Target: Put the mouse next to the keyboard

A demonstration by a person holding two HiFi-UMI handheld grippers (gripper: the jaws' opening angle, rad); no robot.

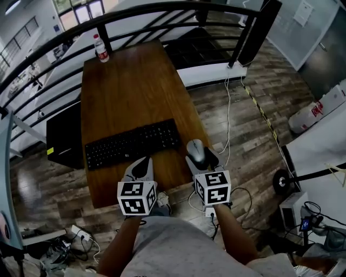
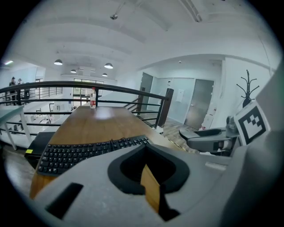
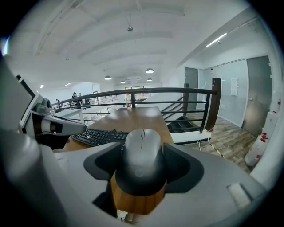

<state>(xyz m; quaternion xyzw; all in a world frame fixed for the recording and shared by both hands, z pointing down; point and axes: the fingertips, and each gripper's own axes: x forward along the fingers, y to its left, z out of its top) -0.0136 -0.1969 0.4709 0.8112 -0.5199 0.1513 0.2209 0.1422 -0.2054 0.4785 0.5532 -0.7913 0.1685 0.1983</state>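
A grey mouse (image 1: 195, 150) (image 3: 142, 155) sits between the jaws of my right gripper (image 1: 201, 160) (image 3: 141, 181), which is shut on it. It is over the wooden table (image 1: 135, 86) near the right edge, just right of the black keyboard (image 1: 132, 143) (image 3: 100, 136). Whether the mouse rests on the wood or hangs just above it cannot be told. My left gripper (image 1: 139, 165) (image 2: 151, 190) is at the table's front edge, in front of the keyboard (image 2: 84, 150). Its jaws are shut with nothing in them.
A plastic bottle (image 1: 101, 48) (image 2: 93, 97) stands at the far left corner of the table. A black railing (image 1: 162, 16) runs behind it. A black box (image 1: 62, 138) sits left of the table, with cables (image 1: 227, 108) on the floor to the right.
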